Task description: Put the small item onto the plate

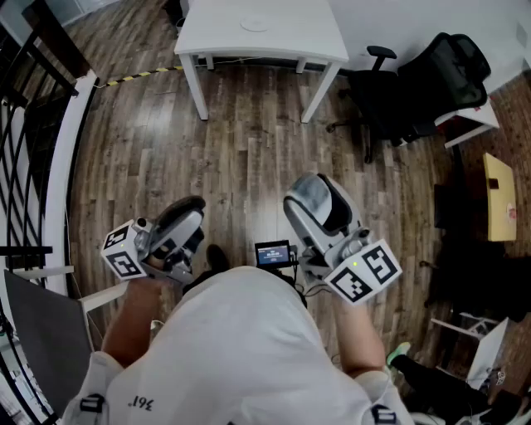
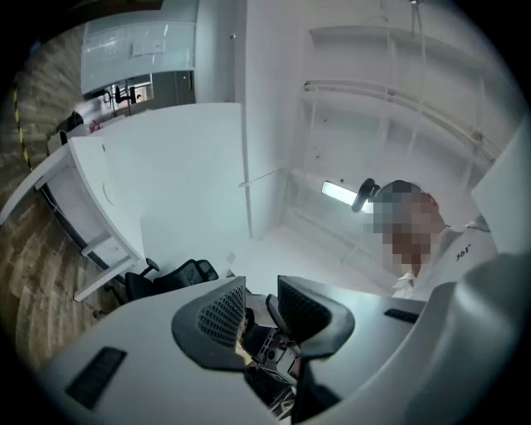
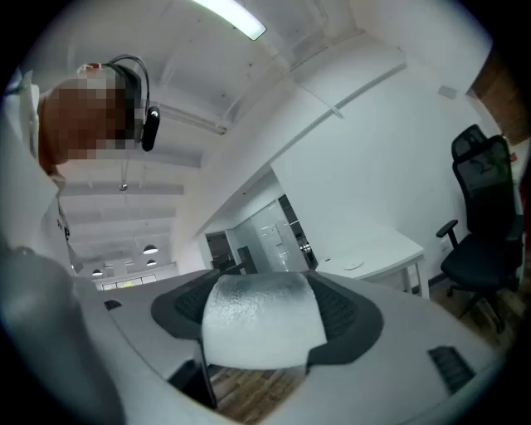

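My right gripper (image 1: pixel 319 203) is held close in front of the person, above the wooden floor. A small frosted whitish item (image 3: pixel 261 319) fills the gap between its two dark pads, and the jaws stand wide around it. The same item (image 1: pixel 311 192) shows as a pale rounded lump at the gripper's tip. My left gripper (image 1: pixel 187 212) hovers at the same height to the left. Its jaws (image 2: pixel 261 286) stand slightly apart with nothing between them. The white plate (image 1: pixel 255 24) lies on a white table (image 1: pixel 290 41) far ahead; the plate (image 3: pixel 355 266) also appears small in the right gripper view.
A black office chair (image 1: pixel 431 83) stands right of the table. A dark railing (image 1: pixel 25 166) runs along the left edge. Yellow-black tape (image 1: pixel 141 75) crosses the floor by the table's left leg. A small screen (image 1: pixel 274 253) sits at the person's chest. Wooden floor lies between me and the table.
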The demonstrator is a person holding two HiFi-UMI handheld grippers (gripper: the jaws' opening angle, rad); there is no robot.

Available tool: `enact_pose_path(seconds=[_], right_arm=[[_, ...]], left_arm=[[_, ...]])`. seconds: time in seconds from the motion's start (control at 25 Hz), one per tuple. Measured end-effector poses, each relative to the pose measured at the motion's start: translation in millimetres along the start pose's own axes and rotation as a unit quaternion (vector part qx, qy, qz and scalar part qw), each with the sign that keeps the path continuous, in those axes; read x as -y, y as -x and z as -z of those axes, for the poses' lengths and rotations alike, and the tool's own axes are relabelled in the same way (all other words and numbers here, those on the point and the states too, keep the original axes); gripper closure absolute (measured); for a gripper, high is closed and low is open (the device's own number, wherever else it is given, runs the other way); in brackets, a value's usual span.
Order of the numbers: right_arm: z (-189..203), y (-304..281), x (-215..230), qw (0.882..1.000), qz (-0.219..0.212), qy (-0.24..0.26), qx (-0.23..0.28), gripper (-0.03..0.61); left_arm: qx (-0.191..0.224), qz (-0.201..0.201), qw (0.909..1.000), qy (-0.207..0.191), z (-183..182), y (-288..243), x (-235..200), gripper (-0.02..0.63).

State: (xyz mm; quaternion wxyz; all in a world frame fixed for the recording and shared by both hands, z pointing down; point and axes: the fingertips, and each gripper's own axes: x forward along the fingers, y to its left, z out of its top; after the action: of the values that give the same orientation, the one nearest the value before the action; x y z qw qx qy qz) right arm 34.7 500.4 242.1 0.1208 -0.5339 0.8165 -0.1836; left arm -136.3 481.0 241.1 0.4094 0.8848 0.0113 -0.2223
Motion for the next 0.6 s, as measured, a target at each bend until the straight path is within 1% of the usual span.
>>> enact_pose_path(seconds=[0.2, 0.28, 0.6], right_arm=[[-13, 3, 23, 0.999, 0.010, -0.040, 0.032, 0.245], [-14, 2, 26, 0.998, 0.012, -0.050, 0.037, 0.245], [-15, -6, 29, 0.998, 0.014, -0.056, 0.037, 0.245]], left_arm=[[0.023, -0.006, 0.9994, -0.025, -13, 8, -2, 0.511], [0.025, -0.008, 0.9993, -0.025, -12, 12, -3, 0.511], [0.022, -0.012, 0.9995, -0.018, -14, 11, -7, 0.511]])
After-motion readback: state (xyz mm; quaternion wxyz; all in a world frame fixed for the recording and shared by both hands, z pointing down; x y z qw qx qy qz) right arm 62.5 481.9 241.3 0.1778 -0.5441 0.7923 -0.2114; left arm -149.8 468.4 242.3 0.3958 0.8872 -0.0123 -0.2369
